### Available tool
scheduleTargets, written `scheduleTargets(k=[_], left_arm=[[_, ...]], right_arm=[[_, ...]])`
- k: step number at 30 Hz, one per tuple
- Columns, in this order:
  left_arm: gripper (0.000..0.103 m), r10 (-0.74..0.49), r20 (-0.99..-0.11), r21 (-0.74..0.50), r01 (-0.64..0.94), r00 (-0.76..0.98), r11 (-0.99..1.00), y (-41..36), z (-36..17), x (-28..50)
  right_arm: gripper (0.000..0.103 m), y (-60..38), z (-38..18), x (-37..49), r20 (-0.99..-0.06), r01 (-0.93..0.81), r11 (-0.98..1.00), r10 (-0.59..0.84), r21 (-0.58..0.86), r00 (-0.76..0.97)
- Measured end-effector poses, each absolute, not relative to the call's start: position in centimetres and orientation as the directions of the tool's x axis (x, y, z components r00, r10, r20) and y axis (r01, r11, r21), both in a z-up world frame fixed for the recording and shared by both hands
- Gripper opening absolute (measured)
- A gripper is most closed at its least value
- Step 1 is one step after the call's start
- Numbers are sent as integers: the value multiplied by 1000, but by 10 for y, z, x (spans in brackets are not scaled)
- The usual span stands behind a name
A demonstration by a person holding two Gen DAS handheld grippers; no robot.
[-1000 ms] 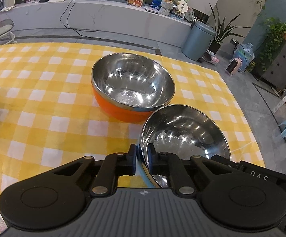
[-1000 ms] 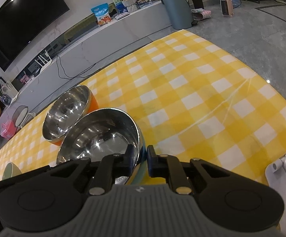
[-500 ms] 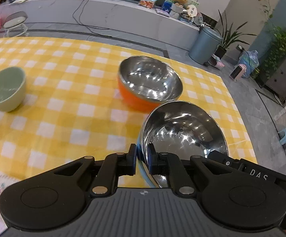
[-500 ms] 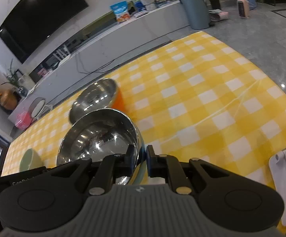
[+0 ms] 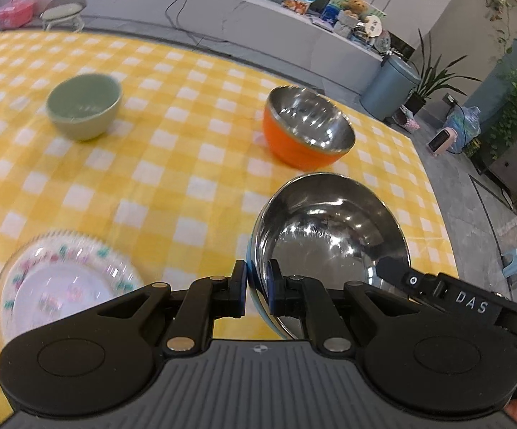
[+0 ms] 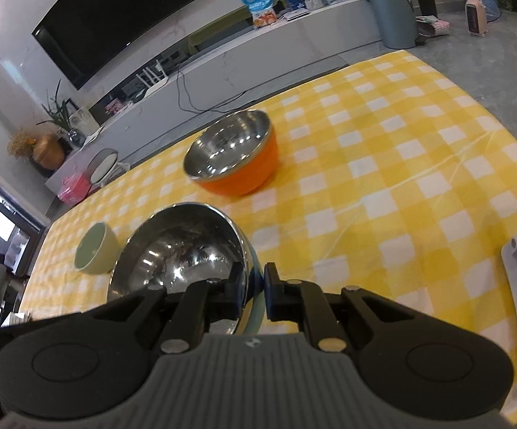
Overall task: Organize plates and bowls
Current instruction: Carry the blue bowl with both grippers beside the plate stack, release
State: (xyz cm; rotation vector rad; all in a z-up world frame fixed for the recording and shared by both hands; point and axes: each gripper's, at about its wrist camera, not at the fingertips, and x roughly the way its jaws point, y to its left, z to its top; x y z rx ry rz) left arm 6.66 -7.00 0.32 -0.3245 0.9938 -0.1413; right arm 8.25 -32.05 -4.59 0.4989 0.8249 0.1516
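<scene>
Over the last second I've lifted the shiny steel bowl with the blue outer wall (image 5: 330, 236) up and back from the orange-walled steel bowl (image 5: 306, 132). My left claw (image 5: 256, 291) and right claw (image 6: 255, 291) each grip opposite rims, keeping it level above the yellow-checked surface (image 5: 172, 178). I'd nest it into 1 matching bowl, not the pale green ceramic bowl (image 5: 84, 105).

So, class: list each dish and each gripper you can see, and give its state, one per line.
Steel bowl: gripped by the rim on both sides, empty.
Orange bowl: upright on the tablecloth, empty.
Green bowl: upright, empty.
Floral plate: flat, bare.
Left gripper: shut on the rim.
Right gripper: shut on the rim.
</scene>
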Motion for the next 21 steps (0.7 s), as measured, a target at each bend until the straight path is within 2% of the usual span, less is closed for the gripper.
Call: scheduleTargets(k=[4, 9, 21], left_arm=[[12, -293, -807, -379, -68, 512, 923, -57, -2, 54], [12, -302, -817, -386, -78, 490, 919, -56, -11, 43], [12, -312, -851, -400, -138, 422, 906, -47, -31, 34]], right_arm=[[10, -316, -50, 66, -667, 45, 876, 331, 480, 667], [10, -320, -66, 49, -685, 65, 856, 362, 512, 633], [11, -313, -73, 50, -726, 65, 872, 360, 485, 586]])
